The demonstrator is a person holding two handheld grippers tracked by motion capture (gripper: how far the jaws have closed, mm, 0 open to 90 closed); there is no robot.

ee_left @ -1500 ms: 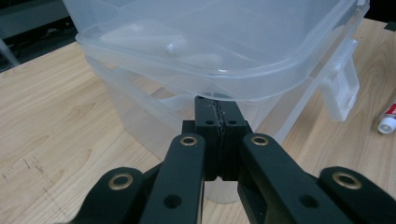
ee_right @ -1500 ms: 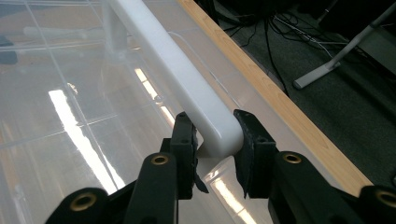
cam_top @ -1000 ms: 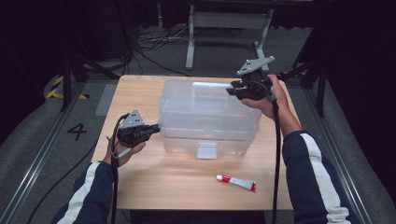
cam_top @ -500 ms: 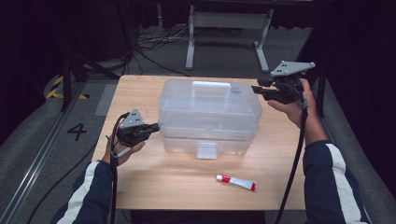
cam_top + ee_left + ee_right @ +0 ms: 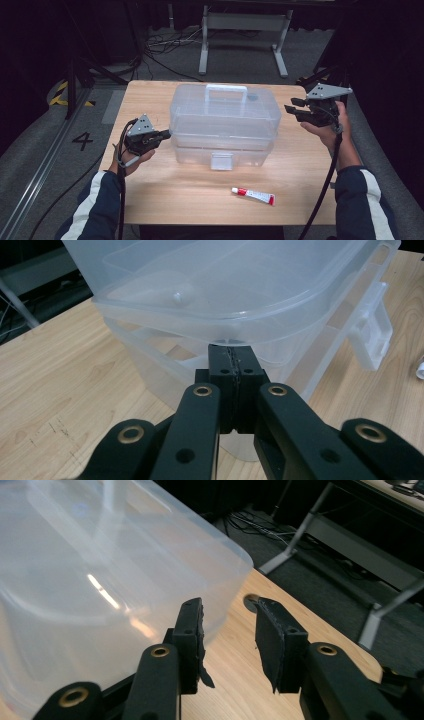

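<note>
A clear plastic box point(image 5: 225, 120) with a lid, a white handle point(image 5: 226, 90) and a front latch point(image 5: 222, 161) stands in the middle of the wooden table point(image 5: 165, 195). My left gripper point(image 5: 166, 134) is shut, and its tips touch the box's left end just under the lid rim point(image 5: 220, 315); the closed tips of the left gripper point(image 5: 232, 362) hold nothing. My right gripper point(image 5: 290, 111) hovers off the box's right end, apart from it. In the right gripper view, the right gripper point(image 5: 230, 630) is open beside the box wall point(image 5: 100, 580), with nothing between its jaws.
A small white tube with a red cap point(image 5: 253, 196) lies on the table in front of the box, towards the right. Behind the table stand a grey metal frame point(image 5: 240, 30) and loose floor cables point(image 5: 165, 45). A rail point(image 5: 35, 165) runs along the left.
My right gripper has moved from above the box's right rear corner out to the right and slightly down, clear of the box. The left gripper has stayed against the box's left end.
</note>
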